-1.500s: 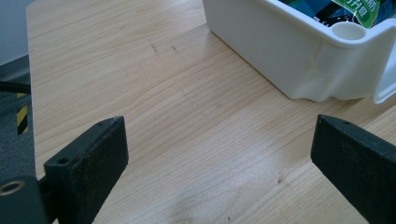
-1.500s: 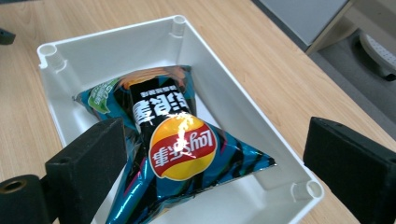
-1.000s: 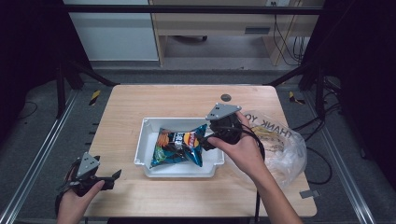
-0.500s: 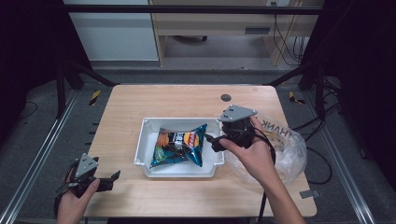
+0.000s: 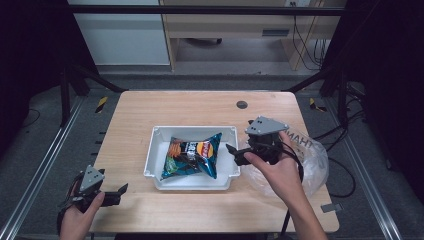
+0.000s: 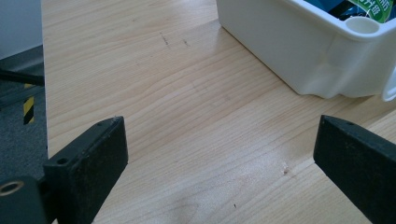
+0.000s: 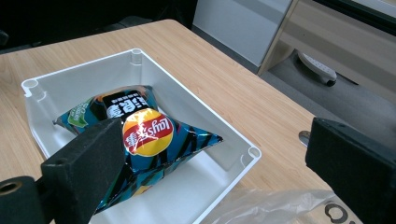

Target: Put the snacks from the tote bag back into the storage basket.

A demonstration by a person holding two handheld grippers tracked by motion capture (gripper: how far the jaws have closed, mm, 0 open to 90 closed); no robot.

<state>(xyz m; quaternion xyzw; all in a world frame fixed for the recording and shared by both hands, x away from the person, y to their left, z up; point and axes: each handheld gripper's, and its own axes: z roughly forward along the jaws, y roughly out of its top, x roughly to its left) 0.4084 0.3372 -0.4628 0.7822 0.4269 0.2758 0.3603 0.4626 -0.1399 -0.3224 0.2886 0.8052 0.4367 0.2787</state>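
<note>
The wooden tabletop [image 5: 145, 115] carries a white tray [image 5: 192, 133] near its middle, lying lengthwise across it. To the right of the tray, just beside its right wall, sits a crumpled clear plastic bag [image 5: 312, 160] with dark lettering, reaching out to the tabletop's right edge. Inside the tray lies a blue bag of crisps [image 5: 192, 156] with a red and yellow logo, flat on the tray floor and turned at a slant, one corner pointing toward the far right corner of the tray. The right gripper [image 5: 234, 154] is held above the tray's right rim and the plastic bag, pointing left toward the crisps; its fingers [image 7: 88, 161] stand wide apart and grip nothing, with the crisps seen beyond and between them in the right gripper view. The left gripper [image 5: 117, 192] is low at the near left corner of the tabletop, well apart from the tray, its fingers [image 6: 91, 158] also spread wide over bare wood. A small dark round disc [image 5: 242, 105] is set in the tabletop near the far edge
</note>
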